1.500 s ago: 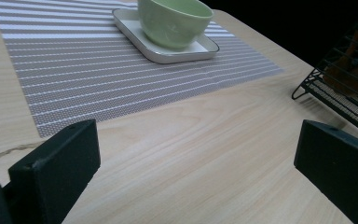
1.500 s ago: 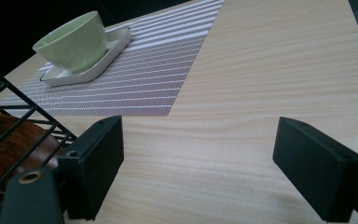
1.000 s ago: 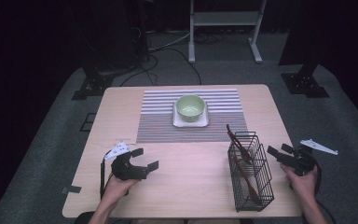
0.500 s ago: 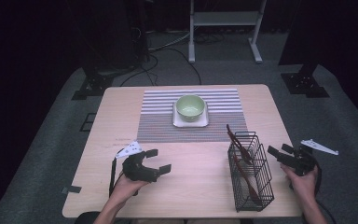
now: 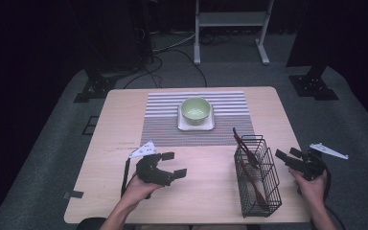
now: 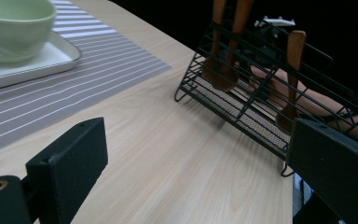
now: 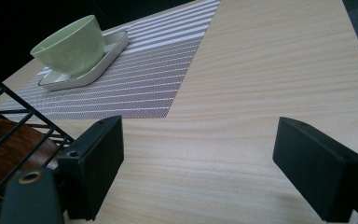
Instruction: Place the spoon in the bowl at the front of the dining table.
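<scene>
A pale green bowl sits on a white square plate on a striped placemat at the table's far middle. A black wire basket holding wooden spoons stands at the front right. My left gripper is open over bare wood at the front left, jaws pointing right toward the basket and its spoons. My right gripper is open at the table's right edge, just right of the basket, with nothing between its jaws.
The wooden table has bare wood around the mat. A white metal stand, dark tripod feet and cables lie on the grey floor beyond it. The bowl lies far ahead of the right gripper.
My left gripper has moved right along the front of the table and turned toward the basket. The right gripper has stayed where it was.
</scene>
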